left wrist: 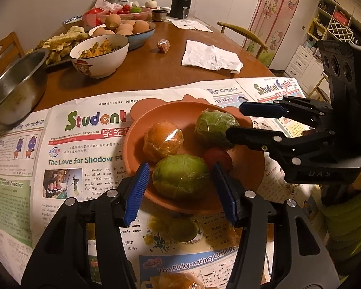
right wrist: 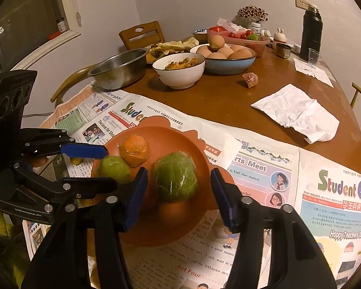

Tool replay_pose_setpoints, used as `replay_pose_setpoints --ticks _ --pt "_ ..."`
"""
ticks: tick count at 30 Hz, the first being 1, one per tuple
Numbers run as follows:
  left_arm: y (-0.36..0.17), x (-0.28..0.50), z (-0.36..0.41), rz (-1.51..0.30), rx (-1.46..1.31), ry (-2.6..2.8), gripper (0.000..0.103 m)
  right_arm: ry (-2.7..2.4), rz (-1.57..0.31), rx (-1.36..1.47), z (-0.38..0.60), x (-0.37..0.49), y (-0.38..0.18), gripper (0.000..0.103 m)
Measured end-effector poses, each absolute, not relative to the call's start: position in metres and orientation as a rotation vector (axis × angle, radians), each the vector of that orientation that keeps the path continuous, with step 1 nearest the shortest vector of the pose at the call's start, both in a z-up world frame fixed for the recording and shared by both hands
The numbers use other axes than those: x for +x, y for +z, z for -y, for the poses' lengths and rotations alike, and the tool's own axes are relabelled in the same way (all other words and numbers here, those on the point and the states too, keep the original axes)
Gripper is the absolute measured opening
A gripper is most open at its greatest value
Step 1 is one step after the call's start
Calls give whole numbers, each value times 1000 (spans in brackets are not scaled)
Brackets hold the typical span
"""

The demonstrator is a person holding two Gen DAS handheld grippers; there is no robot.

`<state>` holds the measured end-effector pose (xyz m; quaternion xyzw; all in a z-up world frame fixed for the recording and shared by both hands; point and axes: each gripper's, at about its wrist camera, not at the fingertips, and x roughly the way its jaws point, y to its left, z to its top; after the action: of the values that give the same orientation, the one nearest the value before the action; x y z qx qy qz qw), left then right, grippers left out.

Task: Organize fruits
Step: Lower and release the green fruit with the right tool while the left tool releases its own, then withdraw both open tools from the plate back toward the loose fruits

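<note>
Blue-padded left gripper (left wrist: 180, 187) hovered, jaws apart, astride near plastic-wrapped green fruit (left wrist: 181, 176) in terracotta-orange round plate (left wrist: 250, 180) on newspaper (left wrist: 84, 144) by counter's near edge. Right gripper (right wrist: 178, 197), jaws likewise apart, flanked other wrapped green fruit (right wrist: 175, 177). Best centred, lowered, closed gently; slippery wrap probably.

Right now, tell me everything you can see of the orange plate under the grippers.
The orange plate looks like matte plastic or silicone, round and shallow, with a lobed tab on its far rim. It sits flat on the newspaper near the table's front edge. It holds film-wrapped fruits: two green, one orange, plus a small red one. Both open grippers hover over it.
</note>
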<state>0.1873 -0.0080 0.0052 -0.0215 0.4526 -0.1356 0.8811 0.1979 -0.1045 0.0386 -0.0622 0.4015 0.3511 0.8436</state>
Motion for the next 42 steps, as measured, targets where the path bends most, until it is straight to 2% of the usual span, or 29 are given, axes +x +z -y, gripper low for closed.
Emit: replay_pose_setpoints --ticks 9,14,31,38,42 --pt "10 184 6 -925 -51 -273 53 722 -831 -103 114 188 42 63" --pt "12 182 4 -914 -59 -261 61 710 -823 -81 120 187 45 68" --pt "25 173 -9 -870 -95 -222 78 699 -782 -74 125 167 59 87" --pt "34 164 -18 -846 -103 -185 88 705 -770 -70 125 159 64 90" --pt "41 160 -23 -830 -110 -169 91 702 -760 -71 124 155 68 93"
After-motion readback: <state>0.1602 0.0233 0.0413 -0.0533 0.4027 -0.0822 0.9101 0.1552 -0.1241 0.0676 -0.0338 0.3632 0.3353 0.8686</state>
